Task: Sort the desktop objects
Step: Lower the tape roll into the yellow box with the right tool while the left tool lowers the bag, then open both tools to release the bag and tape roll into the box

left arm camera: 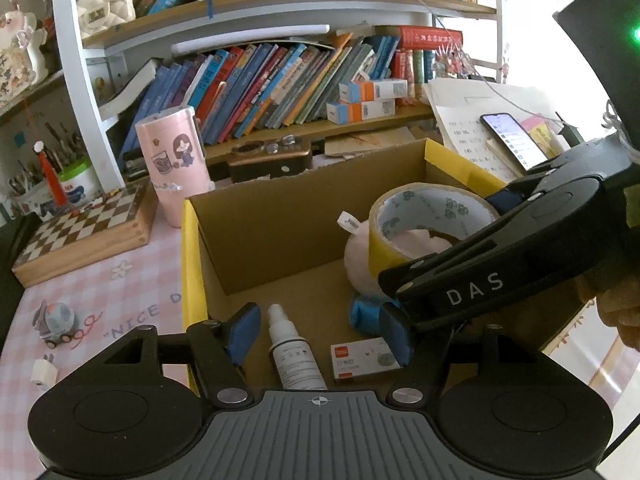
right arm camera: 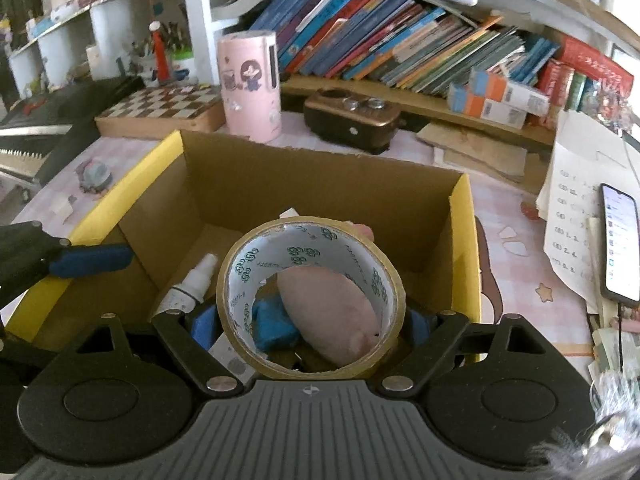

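Right gripper (right arm camera: 310, 326) clamps the tape roll (right arm camera: 310, 296) across its outer rim, held over the open cardboard box (right arm camera: 464, 248) just ahead of its fingers. Left gripper (left arm camera: 320, 340) hangs wide and empty over the box's near edge. Roll looks light and stiff with a smooth, likely slippery outer face, so gripping across the rim suits it.

Home study: bookshelf (left arm camera: 280, 80), chessboard (left arm camera: 88, 228), desk.
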Motion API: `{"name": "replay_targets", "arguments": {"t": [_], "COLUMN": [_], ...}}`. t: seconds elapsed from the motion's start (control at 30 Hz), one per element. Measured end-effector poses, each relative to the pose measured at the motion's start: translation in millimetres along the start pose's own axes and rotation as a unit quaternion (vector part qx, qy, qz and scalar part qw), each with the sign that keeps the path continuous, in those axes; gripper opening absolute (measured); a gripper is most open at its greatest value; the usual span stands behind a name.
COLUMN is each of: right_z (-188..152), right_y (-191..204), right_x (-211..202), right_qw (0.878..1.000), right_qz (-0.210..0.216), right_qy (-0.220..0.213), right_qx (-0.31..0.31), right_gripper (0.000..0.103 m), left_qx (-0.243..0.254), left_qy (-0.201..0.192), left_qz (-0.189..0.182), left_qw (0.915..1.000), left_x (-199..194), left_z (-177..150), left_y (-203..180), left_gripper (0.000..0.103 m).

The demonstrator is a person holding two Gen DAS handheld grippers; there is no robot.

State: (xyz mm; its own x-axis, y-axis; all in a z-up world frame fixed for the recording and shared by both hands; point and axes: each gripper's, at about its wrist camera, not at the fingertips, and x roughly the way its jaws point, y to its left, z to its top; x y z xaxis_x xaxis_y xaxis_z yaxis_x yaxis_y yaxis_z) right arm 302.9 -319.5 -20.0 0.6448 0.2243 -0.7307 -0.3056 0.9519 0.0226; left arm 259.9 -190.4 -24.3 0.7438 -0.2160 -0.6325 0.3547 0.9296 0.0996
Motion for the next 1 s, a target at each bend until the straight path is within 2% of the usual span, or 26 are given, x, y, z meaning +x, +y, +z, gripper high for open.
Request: {"name": "replay_targets", "arguments": {"t": [0.3,0.4,0.47,0.67,0.77,1.0], "right_z": [1,-2,-4,-6,-5,-9], "right_y": [0,-1,-1,6,7,3], "right_x": [1,-3,-8,-27,-37,-60], "right_qw": [1.0,1.0,1.0,0.998,0.997,0.991], "right_qz": [0.001,-0.001,-0.003,-0.006,-0.009,-0.015], "right_qy": [0.005,-0.01,-0.019,-0.054,-0.069,-0.097], "right_qx": [0.001,0.013,0.023,0.029,0.041,0.089], "right_gripper": [0.094,0.094,0.094,0.094,0.094,0.094], "left_qx": [0.002,0.006,0.003,0.009,0.0,-0.024], "left_qy": [-0.004,-0.014,-0.024,-0.037,-0.048,-0.075], "left_qz": [0.001,0.008,0.0,-0.008,-0.01,-0.005], "left_qw": [1.0,0.9998,0.9997,0.9992,0.9988,0.9968], "left_x": [-1,-5,-9,-21,-30,-58], "left_z": [-1,-1,-2,-3,-2,-3], "left_y": [-1,-2,1,-1,-1,6], "left_gripper": [0.069,0.078,0.089,0.091,0.095,0.096]}}
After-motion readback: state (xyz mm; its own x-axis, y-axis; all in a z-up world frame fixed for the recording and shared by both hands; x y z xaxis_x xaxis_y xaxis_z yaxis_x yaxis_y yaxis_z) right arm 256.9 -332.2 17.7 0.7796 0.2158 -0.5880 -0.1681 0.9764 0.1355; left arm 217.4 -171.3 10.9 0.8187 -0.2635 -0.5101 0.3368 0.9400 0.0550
